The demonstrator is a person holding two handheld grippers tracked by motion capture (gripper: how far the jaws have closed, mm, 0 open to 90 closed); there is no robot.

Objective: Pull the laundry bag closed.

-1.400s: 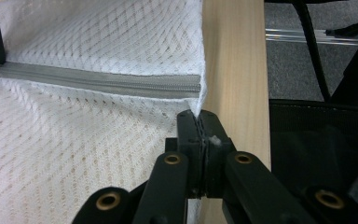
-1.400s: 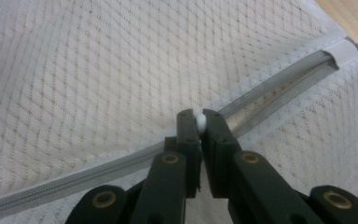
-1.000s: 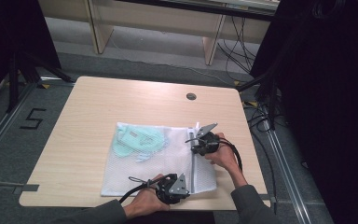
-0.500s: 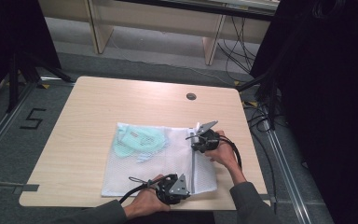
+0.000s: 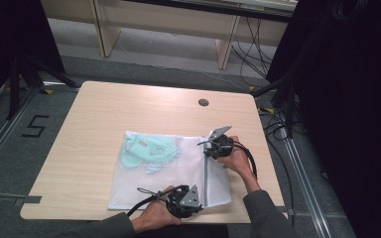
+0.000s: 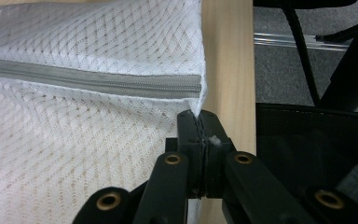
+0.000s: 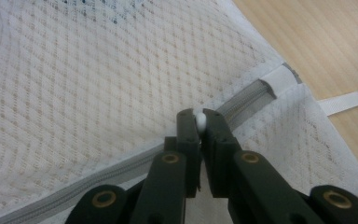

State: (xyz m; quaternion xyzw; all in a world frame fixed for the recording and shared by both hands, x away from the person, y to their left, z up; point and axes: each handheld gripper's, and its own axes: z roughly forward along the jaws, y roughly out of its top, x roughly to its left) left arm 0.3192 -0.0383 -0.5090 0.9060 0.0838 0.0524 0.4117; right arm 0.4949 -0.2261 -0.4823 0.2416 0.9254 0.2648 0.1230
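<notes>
Spanning most of the high view, a pale wooden table [image 5: 104,129] stands on grey carpet with a taped figure 5 [image 5: 35,126] on the floor at its left, black cables [image 5: 250,47] trailing behind it and a dark curtain [image 5: 347,99] at its right. A round grommet [image 5: 203,102] sits near the table's far edge. A white mesh laundry bag [image 5: 178,176] lies flat on the near half, with pale green cloth [image 5: 146,151] showing through its far left part. A grey zipper [image 6: 93,80] runs across the bag near its right side. The left gripper [image 6: 199,122], held at the table's near edge, has its jaws closed on the bag's corner just past the zipper's end. The right gripper [image 7: 199,120], at the bag's far right corner, has its jaws pinched on a small white zipper pull [image 7: 199,122]. A white ribbon tab [image 7: 340,102] sticks out from the bag onto bare wood.
</notes>
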